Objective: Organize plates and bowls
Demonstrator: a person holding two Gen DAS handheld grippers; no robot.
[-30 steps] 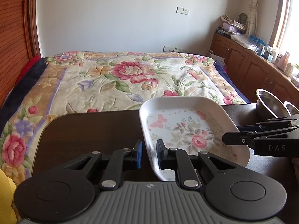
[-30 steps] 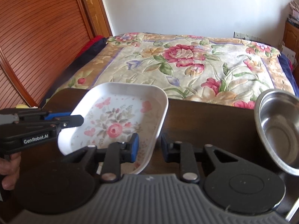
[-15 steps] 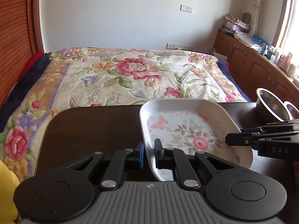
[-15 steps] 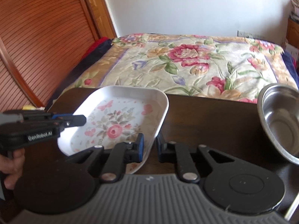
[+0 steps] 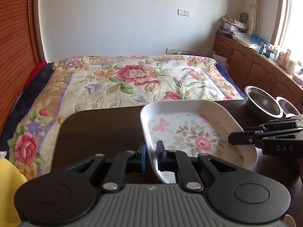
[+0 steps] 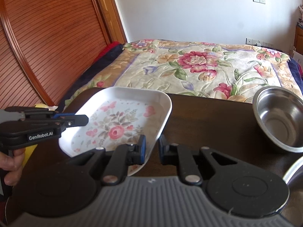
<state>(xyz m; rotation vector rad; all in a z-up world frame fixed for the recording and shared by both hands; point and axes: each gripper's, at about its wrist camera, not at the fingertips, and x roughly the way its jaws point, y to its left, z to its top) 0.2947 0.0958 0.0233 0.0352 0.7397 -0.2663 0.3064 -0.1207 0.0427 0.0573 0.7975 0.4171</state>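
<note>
Left wrist view shows the floral plate (image 5: 191, 132) lifted off the dark table (image 5: 98, 130), tilted and carried between both tools, with two steel bowls (image 5: 263, 102) standing well apart on the table's right end, before a bed with a flowered quilt (image 5: 132, 77). From the right wrist view the plate (image 6: 121, 121) hangs over the left half of the table (image 6: 208, 117), the nearer bowl (image 6: 280, 117) off to the right. The step in hand looks like a two-handed carry of the plate toward wherever the dishes are to be gathered; doing it well means moving both grips together at one pace, keeping the plate level enough that it cannot slip, and setting it down flat before either grip lets go. The left gripper (image 5: 151, 156) has its jaws narrowed to a slim gap with the plate's near-left rim running between the pads, apparently pinched. The right gripper (image 6: 152, 149) likewise straddles the plate's right rim with its blue-padded finger (image 6: 141, 148) against the inside; a sliver of space shows at the outer pad, so I cannot tell how firmly it clamps.
</note>
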